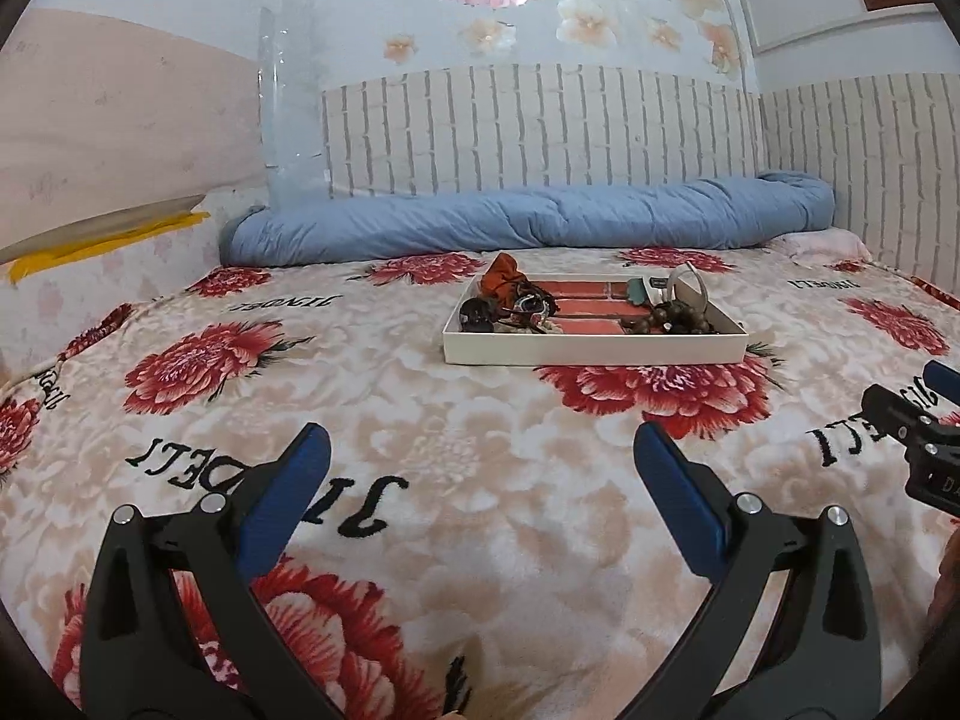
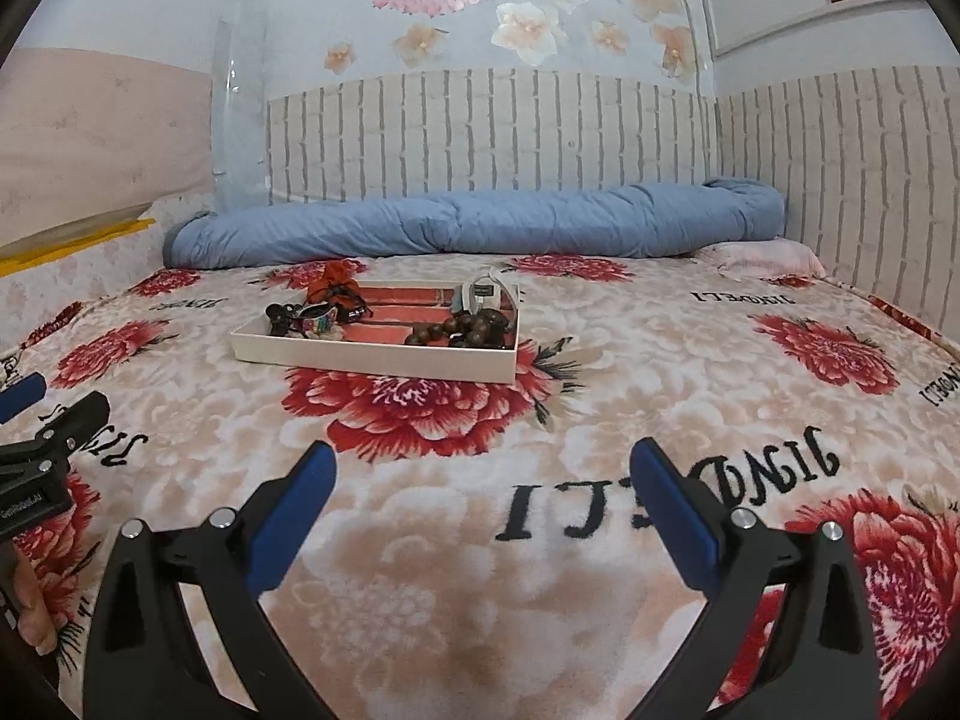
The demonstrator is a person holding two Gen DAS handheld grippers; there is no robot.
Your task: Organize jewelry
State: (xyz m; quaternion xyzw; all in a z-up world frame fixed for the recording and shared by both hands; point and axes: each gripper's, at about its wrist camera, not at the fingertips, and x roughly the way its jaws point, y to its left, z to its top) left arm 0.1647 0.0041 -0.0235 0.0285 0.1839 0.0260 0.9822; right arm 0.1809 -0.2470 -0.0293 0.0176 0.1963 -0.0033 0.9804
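Note:
A shallow white tray (image 1: 594, 353) with a red-lined bottom lies on the flowered bed, seen also in the right wrist view as the tray (image 2: 372, 367). It holds an orange pouch (image 1: 503, 277), dark jewelry pieces (image 1: 480, 315), a wooden bead bracelet (image 1: 666, 317) and a white bangle (image 1: 690, 282). In the right wrist view the bead bracelet (image 2: 465, 329) lies at the tray's right end and the orange pouch (image 2: 333, 279) at its back left. My left gripper (image 1: 480, 450) is open, well short of the tray, with nothing between its fingers. My right gripper (image 2: 480, 468) is open too, low over the blanket.
A rolled blue quilt (image 1: 528, 219) lies along the brick-pattern headboard wall behind the tray. A pink pillow (image 2: 762, 258) sits at the back right. A pale board with yellow tape (image 1: 102, 240) borders the bed's left side. The right gripper's body (image 1: 912, 438) shows at the left view's right edge.

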